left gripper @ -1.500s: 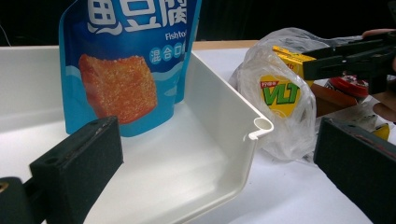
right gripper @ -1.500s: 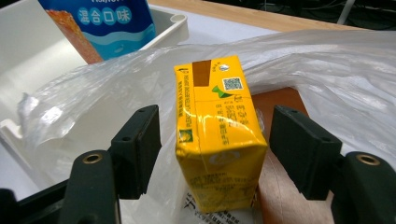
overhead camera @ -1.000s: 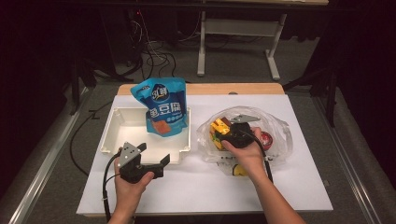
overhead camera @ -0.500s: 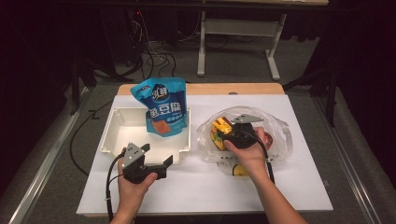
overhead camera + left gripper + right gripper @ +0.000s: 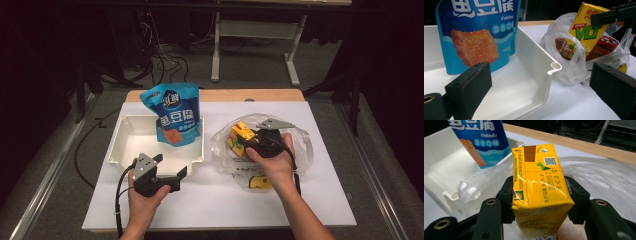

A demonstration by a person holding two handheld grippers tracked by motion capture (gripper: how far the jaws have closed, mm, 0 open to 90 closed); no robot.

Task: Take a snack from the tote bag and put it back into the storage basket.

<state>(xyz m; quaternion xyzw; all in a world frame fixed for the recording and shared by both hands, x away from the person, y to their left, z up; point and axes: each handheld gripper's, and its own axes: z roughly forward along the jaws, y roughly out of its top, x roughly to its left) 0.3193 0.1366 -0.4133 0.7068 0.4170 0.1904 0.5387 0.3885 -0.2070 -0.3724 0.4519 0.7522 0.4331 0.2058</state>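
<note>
I see the right gripper (image 5: 246, 141) pinching a yellow rectangular drink carton (image 5: 539, 190) across its two side faces; pads flat on both sides in the right gripper view. Carton sits over the crumpled clear plastic bag (image 5: 300, 145), at about 3 o'clock on the white table mat (image 5: 210, 205), tilted rather than upright. In the left gripper view the carton (image 5: 587, 27) shows clear of the bag's opening, with a brown carton (image 5: 564, 47) and a red-lidded jar (image 5: 607, 41) in the bag below it.

Left gripper (image 5: 172, 167) sits at 7 o'clock on the mat, jaws spread, nothing between them, just beside the near rim of the white plastic tray (image 5: 125, 145). A blue stand-up snack pouch (image 5: 172, 120) leans in the tray's far right corner.
</note>
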